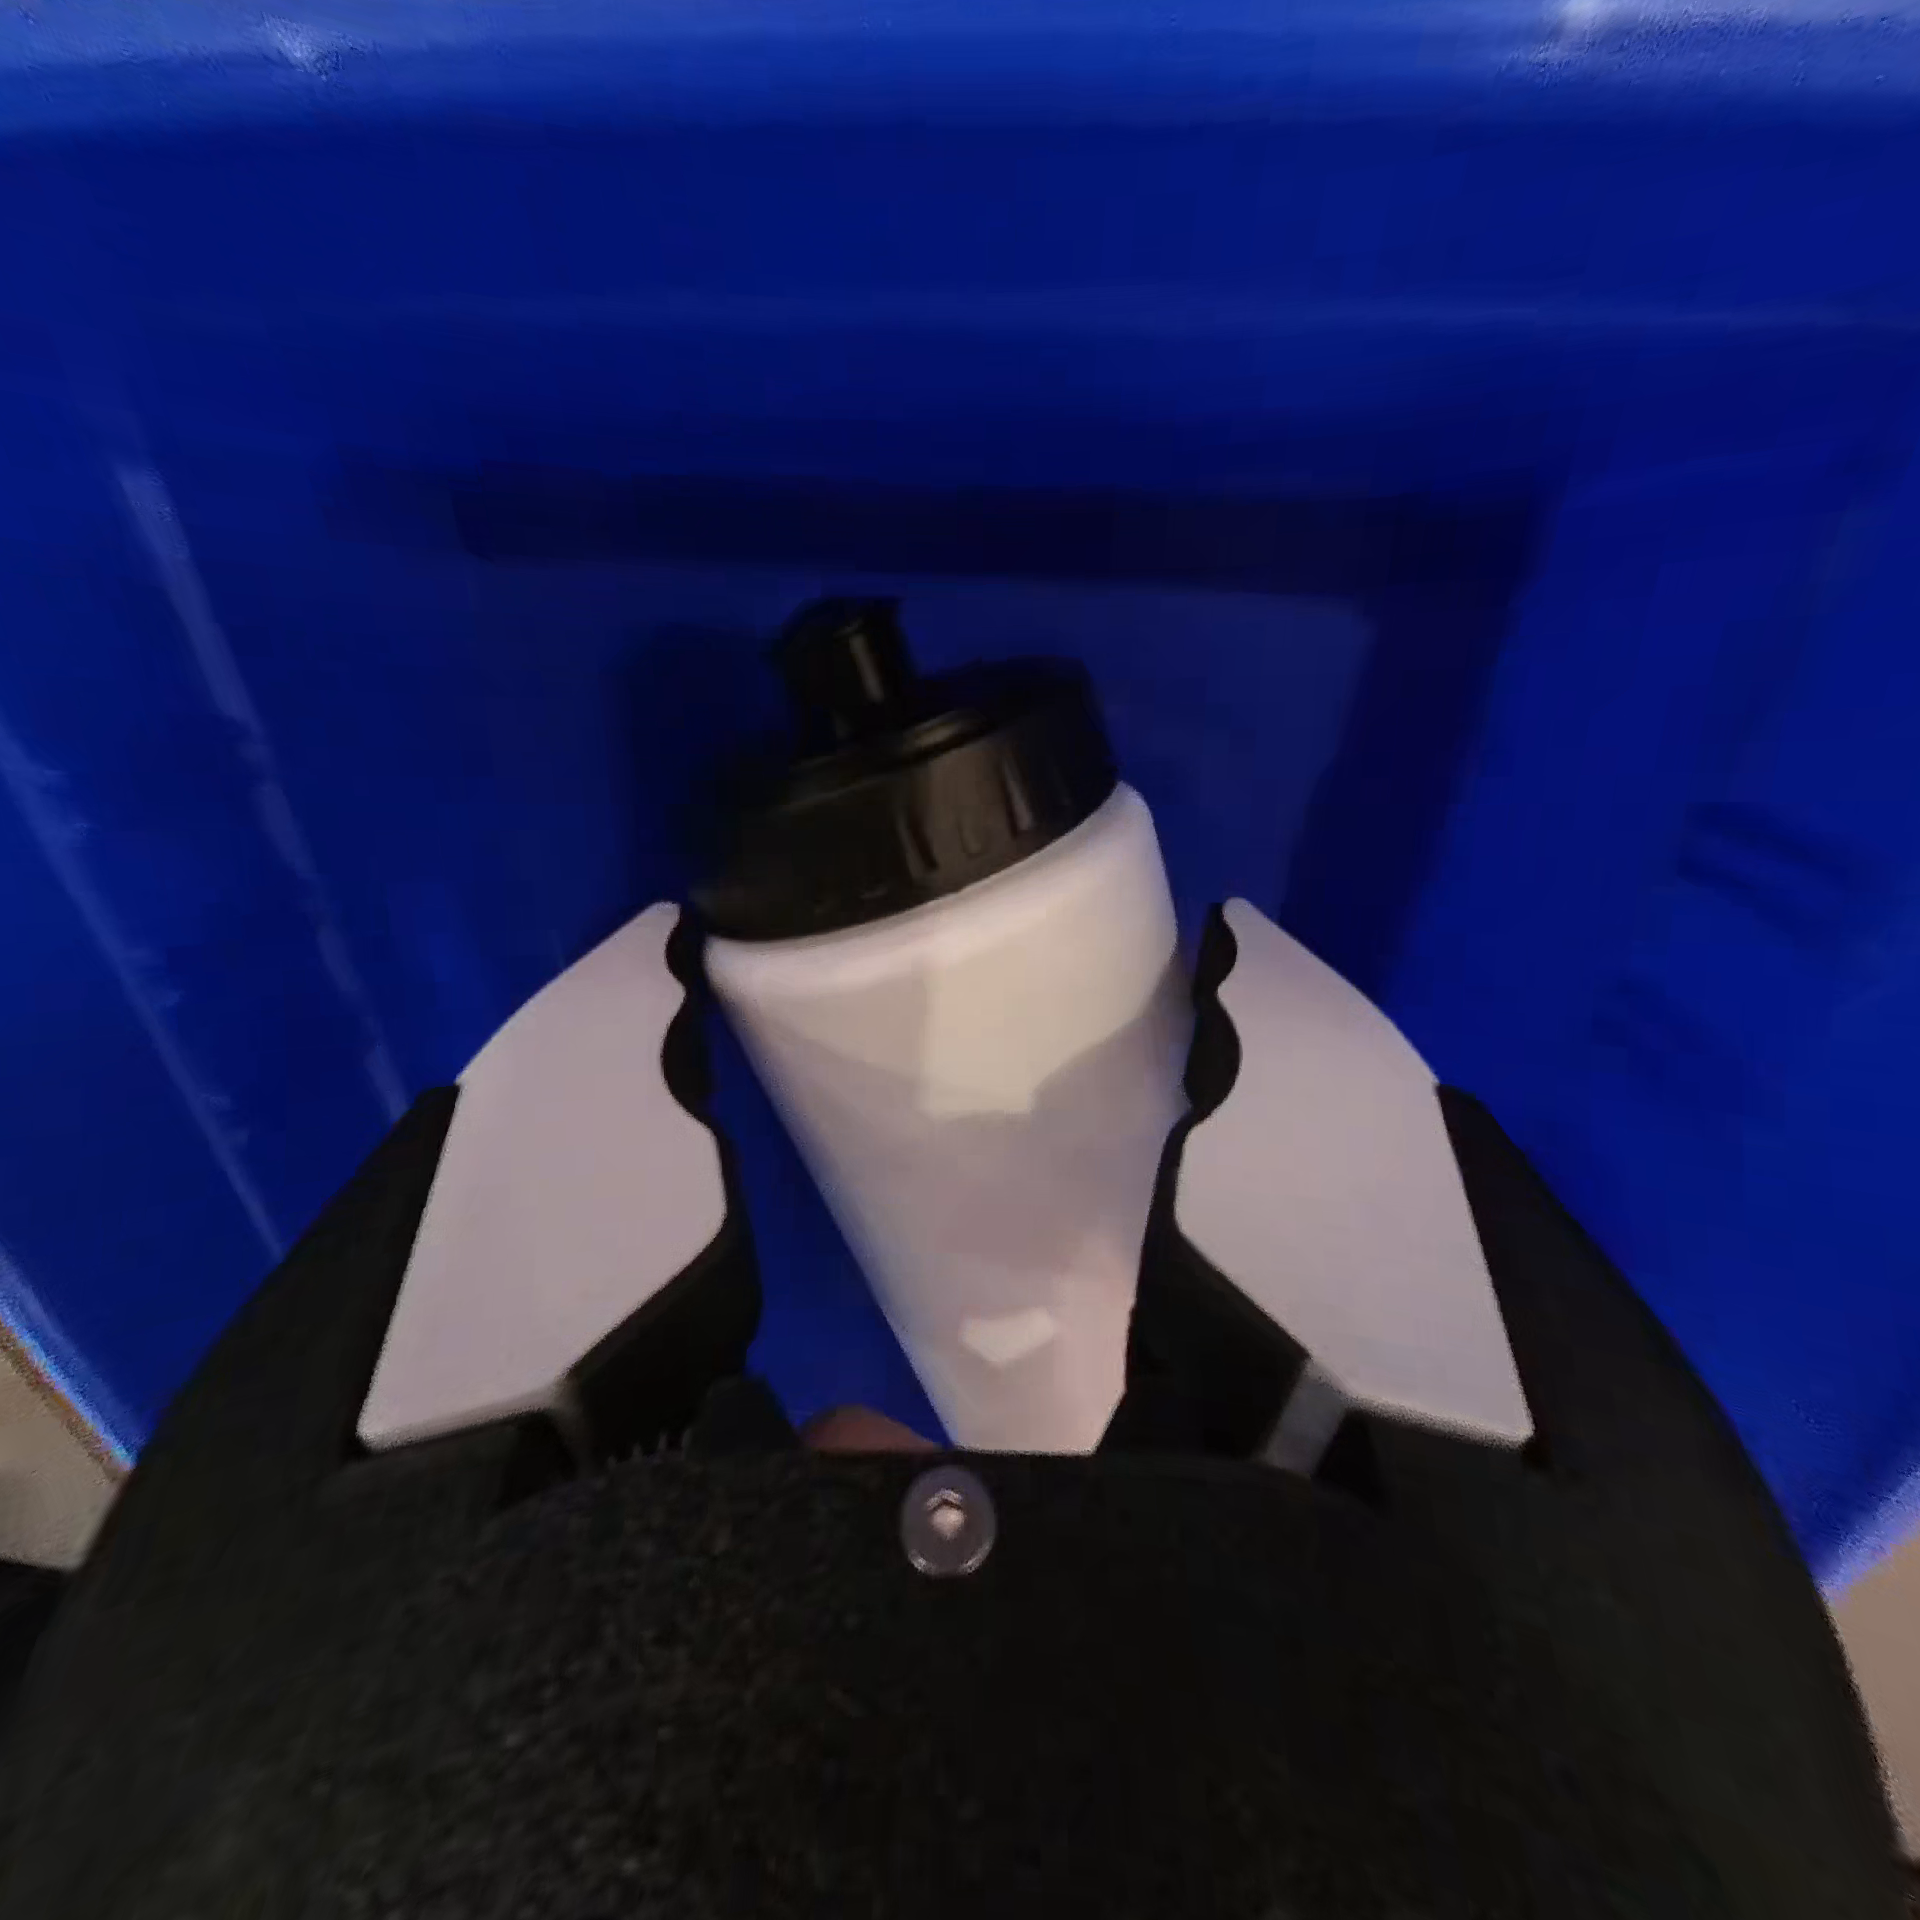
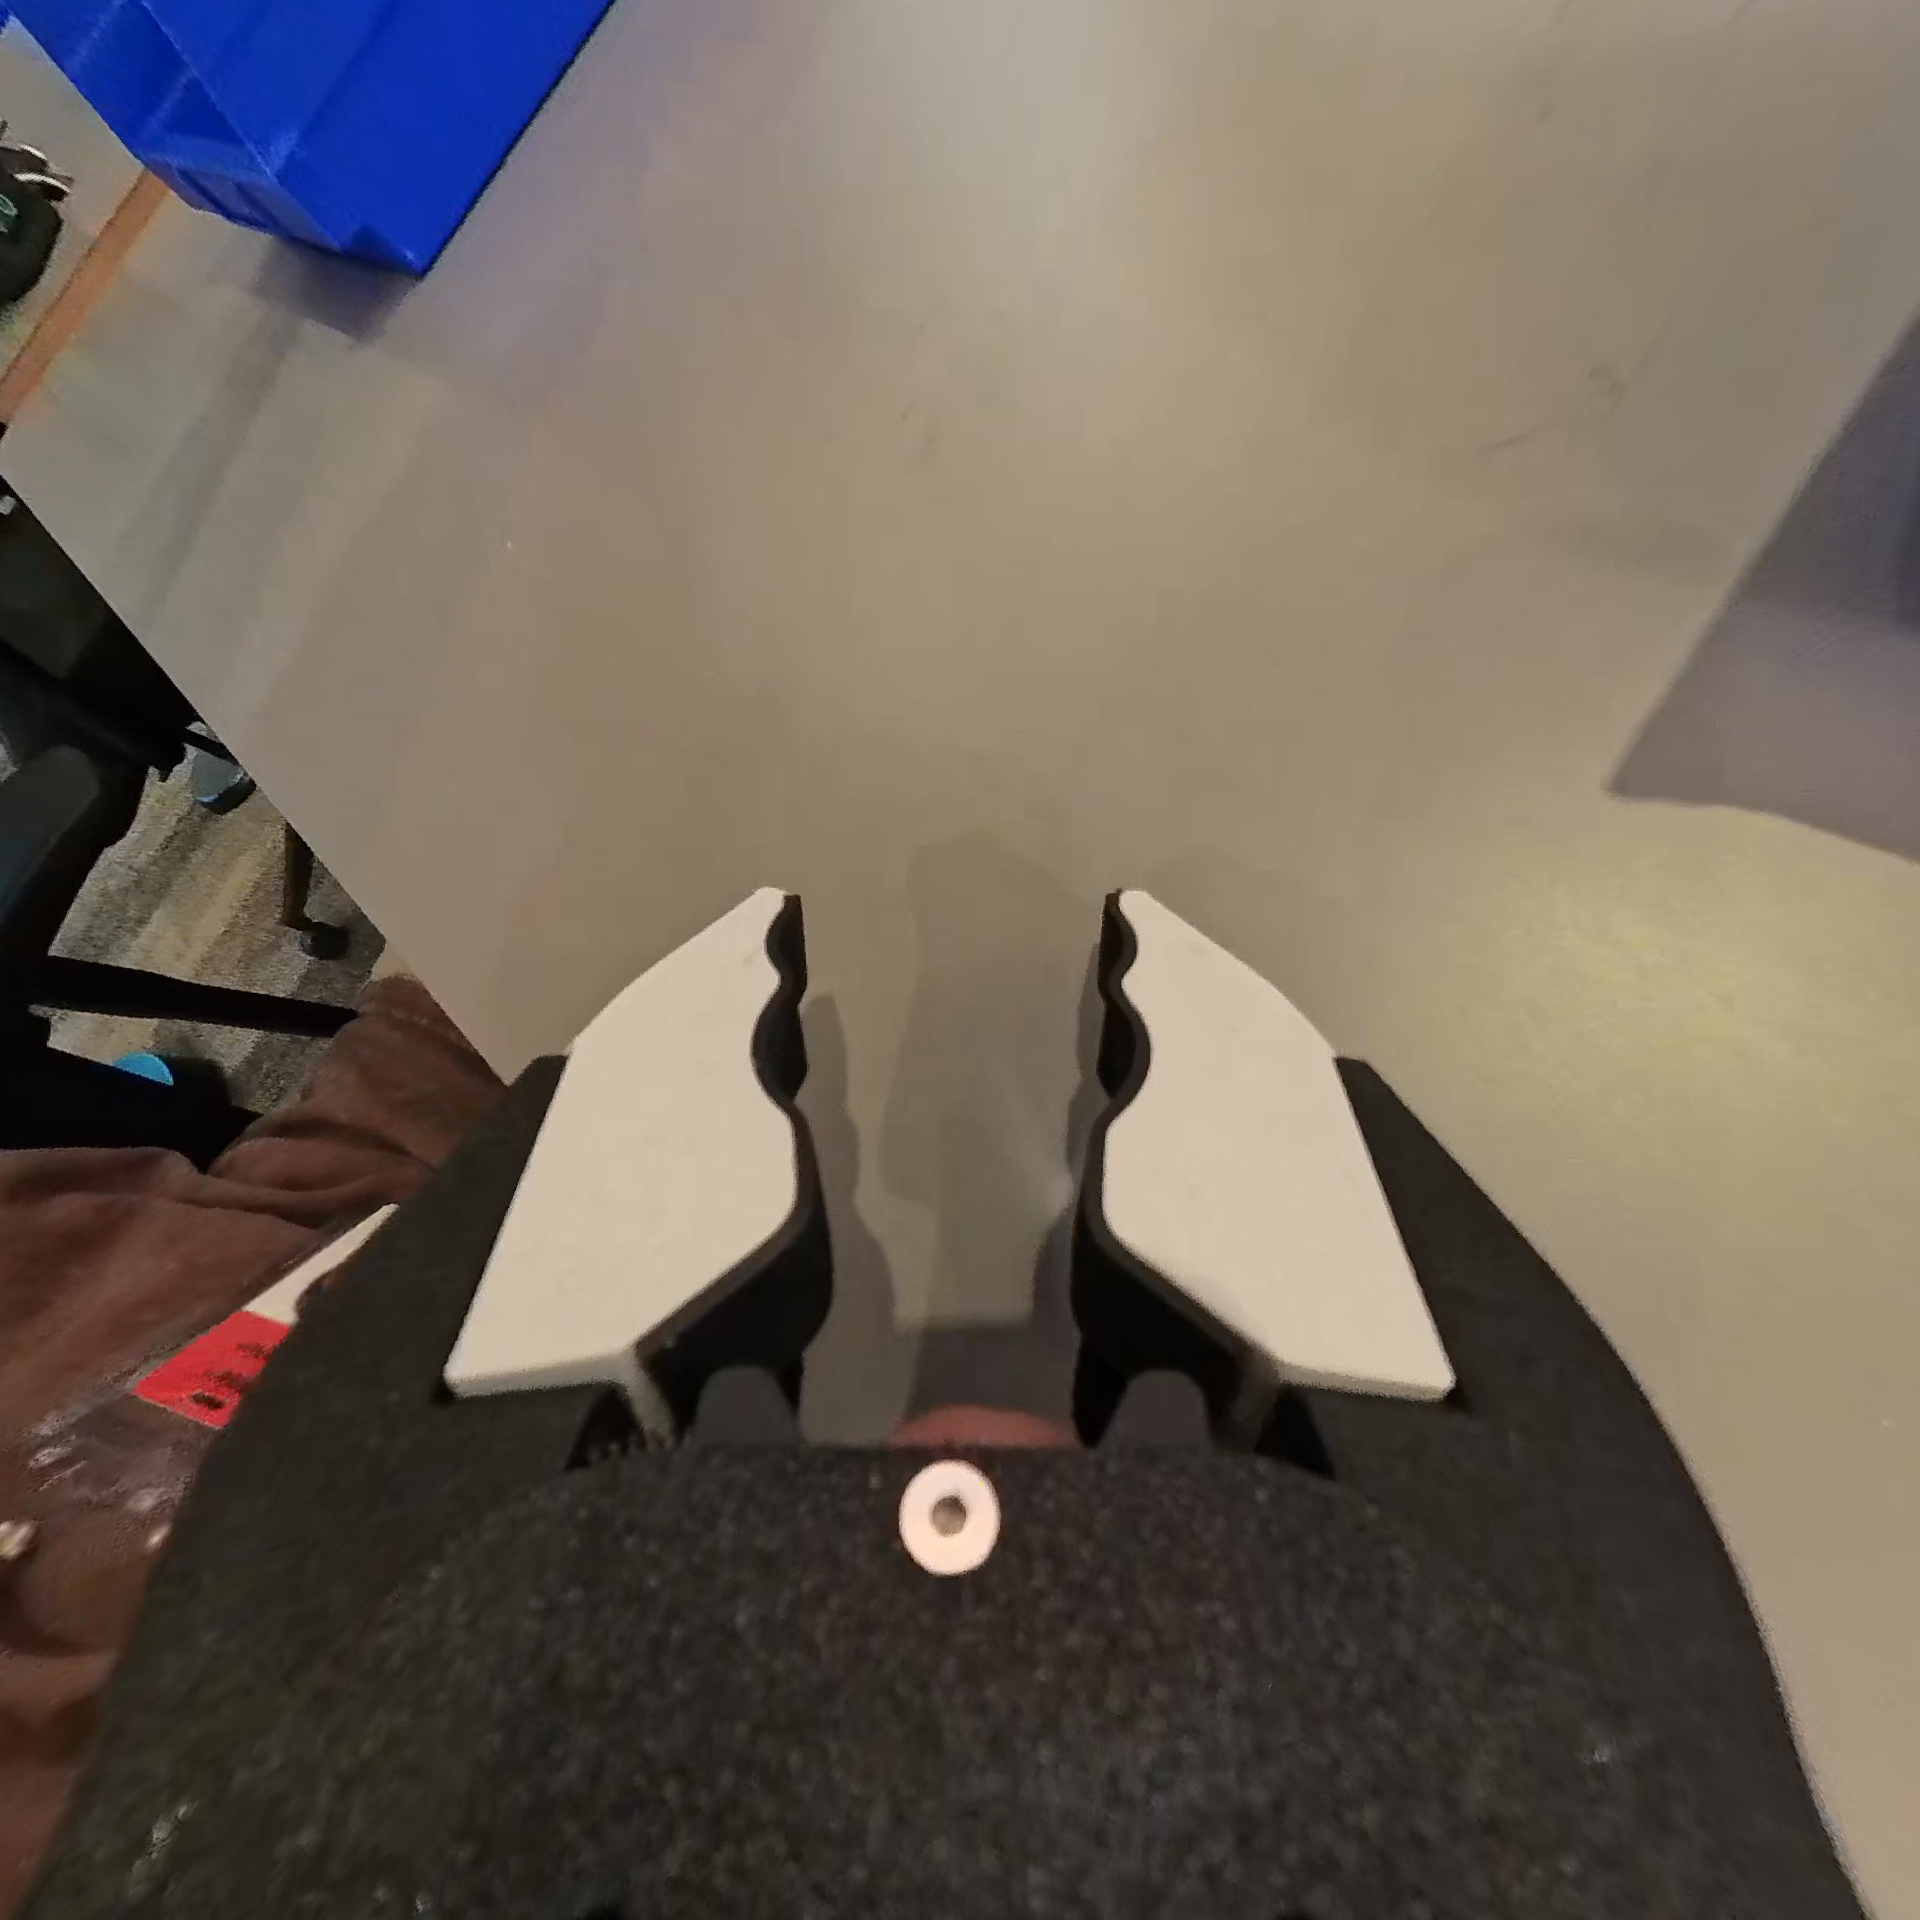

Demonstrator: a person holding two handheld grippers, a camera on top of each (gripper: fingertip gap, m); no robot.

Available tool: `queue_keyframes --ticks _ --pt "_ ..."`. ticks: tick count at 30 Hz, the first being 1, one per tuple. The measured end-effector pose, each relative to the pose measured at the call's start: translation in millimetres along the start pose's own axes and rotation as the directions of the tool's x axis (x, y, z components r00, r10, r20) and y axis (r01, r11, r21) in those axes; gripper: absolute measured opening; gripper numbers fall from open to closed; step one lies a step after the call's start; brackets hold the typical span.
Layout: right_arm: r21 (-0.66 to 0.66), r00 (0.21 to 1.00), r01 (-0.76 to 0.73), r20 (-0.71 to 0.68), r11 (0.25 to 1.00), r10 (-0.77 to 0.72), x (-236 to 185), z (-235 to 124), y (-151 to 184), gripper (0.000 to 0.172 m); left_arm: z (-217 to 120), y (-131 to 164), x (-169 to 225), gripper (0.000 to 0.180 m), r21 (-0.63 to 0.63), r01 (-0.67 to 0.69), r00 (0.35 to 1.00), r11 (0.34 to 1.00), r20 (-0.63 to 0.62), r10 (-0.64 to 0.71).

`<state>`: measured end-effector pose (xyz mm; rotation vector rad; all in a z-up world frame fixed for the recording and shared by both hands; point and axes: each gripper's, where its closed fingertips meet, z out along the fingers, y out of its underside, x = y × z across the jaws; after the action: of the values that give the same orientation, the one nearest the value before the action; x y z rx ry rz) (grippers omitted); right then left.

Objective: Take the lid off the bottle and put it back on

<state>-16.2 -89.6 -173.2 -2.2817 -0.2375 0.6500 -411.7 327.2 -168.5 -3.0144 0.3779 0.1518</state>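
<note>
A large glossy blue plastic bin (image 1: 935, 312) fills the left wrist view, its moulded walls ribbed and recessed. In the right wrist view the same blue plastic bin stands at the far left corner of a smooth pale grey tabletop (image 2: 1039, 520). Beyond the table's left edge, a black chair base with castors (image 2: 187, 883) stands on speckled carpet, beside crumpled brown fabric (image 2: 156, 1195) and a red card (image 2: 218, 1371).

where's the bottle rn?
Left wrist view, centre: the white bottle with its black lid on stands inside the blue bin, between the left gripper's open fingers. It's absent from the right wrist view.
</note>
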Motion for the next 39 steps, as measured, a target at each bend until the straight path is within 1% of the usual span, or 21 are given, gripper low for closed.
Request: queue_keyframes --ticks 3,6,10,13,16,19,22,25,28,31,32,36,39 --pt "-0.008 1.000 -0.005 0.000 1.000 0.005 1 2 1 0.054 0 0 -5 0.089 -0.006 0.072 0.995 0.997 -0.066 -0.072" --pt "-0.020 1.000 -0.007 0.010 1.000 0.007 -1 6 2 0.054 -4 0 -8 0.088 0.001 0.098 0.986 0.995 -0.134 -0.097" --pt "-0.018 1.000 0.002 0.013 1.000 -0.001 -3 7 1 0.054 -35 -15 -22 0.088 0.154 0.105 0.983 0.982 -0.164 -0.080" --pt "-0.020 1.000 -0.001 0.021 1.000 0.001 -4 8 1 0.054 -79 -30 -34 0.087 0.324 0.086 0.988 0.942 -0.152 -0.039" --pt "-0.016 1.000 0.003 0.019 1.000 -0.002 -5 7 0 0.054 -141 -41 -36 0.086 0.520 0.056 0.991 0.852 -0.130 0.015" --pt "0.035 1.000 0.020 0.016 0.999 -0.020 -8 3 -11 0.053 -207 -42 -21 0.086 0.692 0.017 0.991 0.722 -0.105 0.078" --pt "0.109 0.999 0.038 0.027 0.993 -0.041 -13 -3 -26 0.054 -258 -34 17 0.086 0.798 -0.047 0.982 0.600 -0.075 0.176" --pt "0.175 0.998 0.047 0.041 0.983 -0.056 -16 -8 -37 0.054 -285 -20 73 0.086 0.847 -0.133 0.958 0.514 -0.023 0.287" --pt "0.185 0.997 0.036 0.064 0.982 -0.049 -18 -8 -38 0.054 -287 -7 142 0.086 0.866 -0.189 0.914 0.463 -0.017 0.405" --pt "0.173 0.997 0.031 0.066 0.984 -0.043 -16 -6 -36 0.054 -266 -5 199 0.086 0.861 -0.232 0.887 0.453 -0.004 0.462" --pt "0.169 0.997 0.032 0.061 0.985 -0.043 -15 -6 -35 0.053 -255 -7 215 0.086 0.857 -0.245 0.881 0.454 0.001 0.473" --pt "0.165 0.998 0.032 0.047 0.986 -0.040 -10 -7 -33 0.053 -216 -10 273 0.086 0.854 -0.234 0.857 0.465 -0.045 0.514" --pt "0.171 0.999 0.031 0.037 0.985 -0.038 -8 -11 -33 0.052 -196 -4 307 0.086 0.862 -0.248 0.840 0.443 -0.038 0.542"
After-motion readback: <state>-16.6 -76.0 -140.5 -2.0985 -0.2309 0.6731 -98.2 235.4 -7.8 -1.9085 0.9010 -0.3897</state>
